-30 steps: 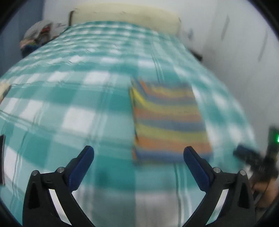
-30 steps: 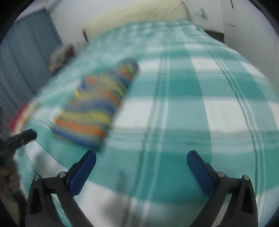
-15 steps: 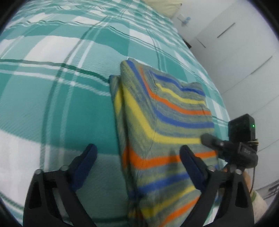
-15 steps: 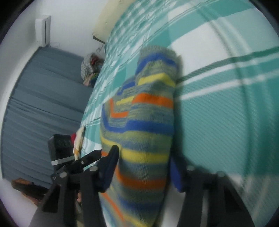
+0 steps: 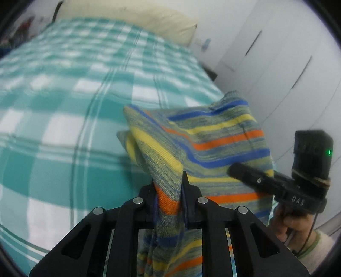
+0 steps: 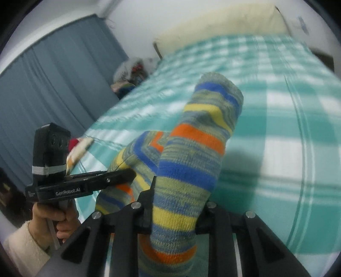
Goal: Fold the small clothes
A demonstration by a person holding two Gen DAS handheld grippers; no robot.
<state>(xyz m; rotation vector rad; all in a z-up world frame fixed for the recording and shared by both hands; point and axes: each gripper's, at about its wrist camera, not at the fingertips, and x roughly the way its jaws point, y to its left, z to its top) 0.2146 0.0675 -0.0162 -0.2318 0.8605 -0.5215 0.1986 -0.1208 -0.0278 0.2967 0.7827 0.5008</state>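
A folded knit garment with blue, yellow, orange and grey-green stripes (image 5: 213,140) hangs lifted above the teal checked bed. My left gripper (image 5: 169,191) is shut on its near left edge. My right gripper (image 6: 177,202) is shut on its near right edge, with the striped garment (image 6: 191,153) bunched thick between the jaws. The right gripper also shows in the left wrist view (image 5: 275,185), held by a hand. The left gripper shows in the right wrist view (image 6: 85,183), also hand-held.
The teal and white checked bedspread (image 5: 64,127) covers the bed. A cream pillow (image 5: 132,19) lies at the head. White wardrobe doors (image 5: 287,64) stand on the right. Grey curtains (image 6: 42,85) and a pile of clothes (image 6: 132,72) are on the left.
Both grippers closed on the near edge of the striped garment, which lay flat on the bed before, and lifted it off the bedspread.
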